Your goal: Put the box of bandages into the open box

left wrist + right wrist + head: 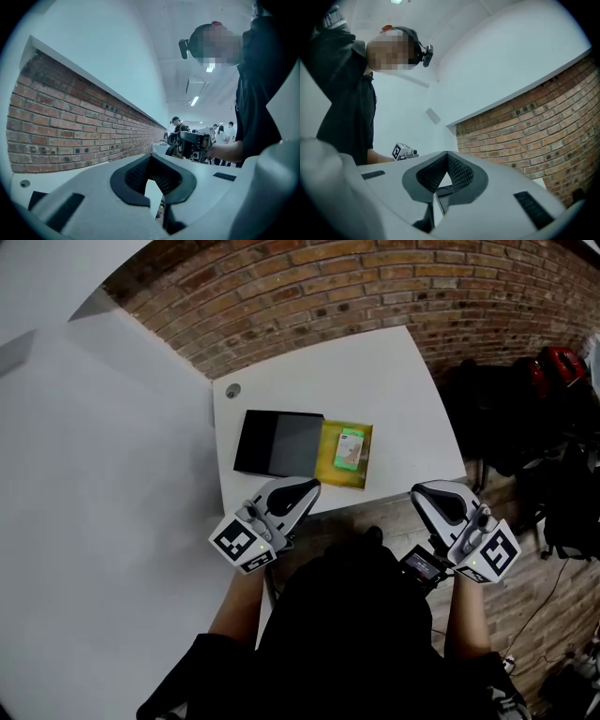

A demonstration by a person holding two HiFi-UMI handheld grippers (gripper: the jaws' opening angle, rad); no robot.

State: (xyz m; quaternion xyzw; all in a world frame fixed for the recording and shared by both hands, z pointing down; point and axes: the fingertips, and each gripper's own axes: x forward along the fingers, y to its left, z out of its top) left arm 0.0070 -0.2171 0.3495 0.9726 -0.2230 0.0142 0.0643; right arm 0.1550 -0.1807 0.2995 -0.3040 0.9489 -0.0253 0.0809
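While both my grippers hang at the near edge of the table [375, 381], their jaws are pressed together at the tips and hold nothing. My left gripper [305, 488] overlaps the near edge close to the near left corner. My right gripper [427, 493] sits just off the near right corner, over the wooden floor [525, 596].

The open box [278, 443] lies toward the near edge, its black half toward the left edge and its yellow half [328, 470] toward the middle. The box of bandages [350, 448], green, lies on the yellow half, well inside its rim. From there, white top runs open to the far edge and the right edge. A small round hole [232, 390] sits at the far left corner. A white wall [94, 521] closes the left side, a brick wall [375, 287] stands beyond the far edge, and dark bags [558, 474] crowd the floor on the right.

Only the head view shows the table's contents. The left gripper view looks past its closed tips [151, 157] along the bricks to my other gripper [192, 144] and to people [225, 133] standing far off. The right gripper view, over its closed tips [447, 153], catches the left gripper's marker cube [404, 151].

The print on the bandage box is too small for me to read. The cubes carry only black-and-white squares.
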